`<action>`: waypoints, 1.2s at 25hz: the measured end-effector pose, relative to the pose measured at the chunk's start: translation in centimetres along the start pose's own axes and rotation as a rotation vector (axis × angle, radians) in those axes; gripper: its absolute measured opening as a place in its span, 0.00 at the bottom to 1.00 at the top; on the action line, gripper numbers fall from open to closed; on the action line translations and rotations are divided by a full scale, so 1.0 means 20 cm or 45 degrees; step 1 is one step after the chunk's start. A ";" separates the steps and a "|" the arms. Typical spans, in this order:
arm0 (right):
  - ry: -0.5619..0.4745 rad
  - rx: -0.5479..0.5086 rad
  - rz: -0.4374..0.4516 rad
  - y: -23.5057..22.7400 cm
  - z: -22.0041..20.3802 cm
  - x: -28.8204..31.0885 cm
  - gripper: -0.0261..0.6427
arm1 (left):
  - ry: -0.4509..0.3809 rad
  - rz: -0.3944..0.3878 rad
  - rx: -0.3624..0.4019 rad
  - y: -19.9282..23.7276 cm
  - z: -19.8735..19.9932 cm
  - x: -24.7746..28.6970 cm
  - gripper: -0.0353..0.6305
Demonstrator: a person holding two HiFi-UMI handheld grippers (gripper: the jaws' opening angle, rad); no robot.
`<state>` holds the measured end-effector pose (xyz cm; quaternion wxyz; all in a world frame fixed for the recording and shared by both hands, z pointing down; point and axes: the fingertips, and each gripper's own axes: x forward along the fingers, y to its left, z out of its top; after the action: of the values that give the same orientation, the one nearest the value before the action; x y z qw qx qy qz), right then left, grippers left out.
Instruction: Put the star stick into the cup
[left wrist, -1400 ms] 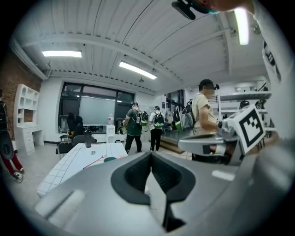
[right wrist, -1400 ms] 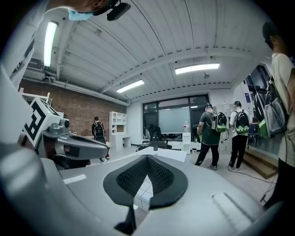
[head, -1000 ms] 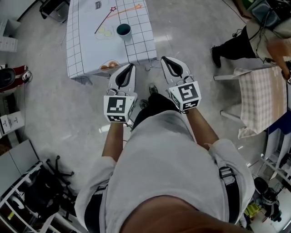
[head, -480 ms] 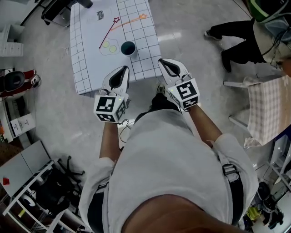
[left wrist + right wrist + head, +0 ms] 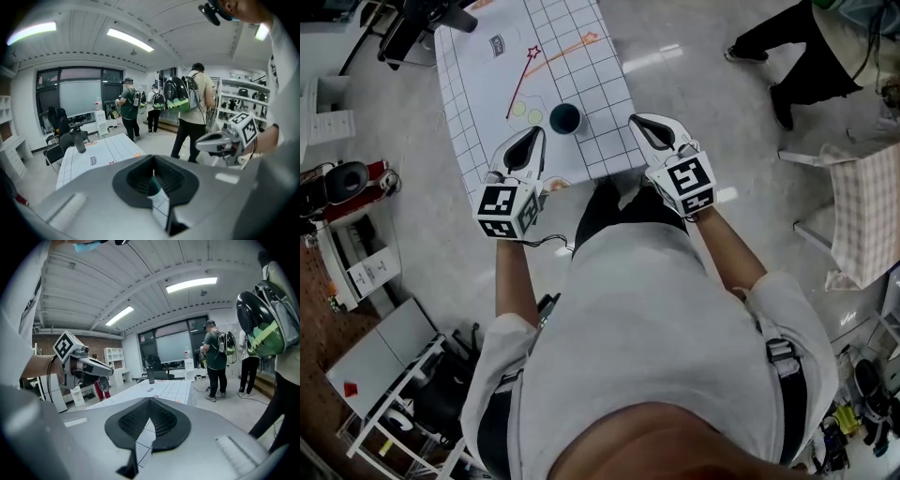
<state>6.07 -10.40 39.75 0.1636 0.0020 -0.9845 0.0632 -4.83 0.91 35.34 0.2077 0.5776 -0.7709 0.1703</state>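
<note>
The star stick (image 5: 521, 82), thin and dark red with a small star at its far end, lies flat on the white gridded table (image 5: 478, 103). An orange star stick (image 5: 572, 45) lies beside it. The dark teal cup (image 5: 565, 118) stands upright near the table's front edge and also shows as the cup (image 5: 153, 185) through the left gripper's jaws. My left gripper (image 5: 535, 131) hovers shut and empty just left of the cup. My right gripper (image 5: 635, 119) is shut and empty at the table's right edge. Each gripper view shows shut jaws, at the left gripper (image 5: 153, 157) and the right gripper (image 5: 150, 400).
Two pale green discs (image 5: 526, 112) lie left of the cup. An orange item (image 5: 555, 185) sits at the near table edge. A black object (image 5: 78, 139) stands at the table's far end. Several people with backpacks (image 5: 187, 112) stand beyond the table. A plaid-covered seat (image 5: 867, 211) is at right.
The table has come closer in the head view. Both grippers now reach over its near edge, the left one having drifted left. Both stayed shut.
</note>
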 end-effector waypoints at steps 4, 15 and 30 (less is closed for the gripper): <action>0.038 0.016 -0.052 -0.05 -0.03 0.10 0.04 | 0.039 -0.129 0.012 0.05 0.00 0.14 0.06; 0.194 0.175 -0.338 -0.09 -0.15 0.33 0.04 | 0.184 -0.430 0.128 0.40 -0.11 0.58 0.06; 0.270 0.359 -0.715 -0.14 -0.31 0.28 0.04 | 0.383 -0.547 0.488 0.56 -0.31 1.32 0.06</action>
<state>2.81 -12.36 47.69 0.2745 0.2895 -0.9045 0.1510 -21.30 -14.56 54.13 0.2380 0.7241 -0.5459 0.3479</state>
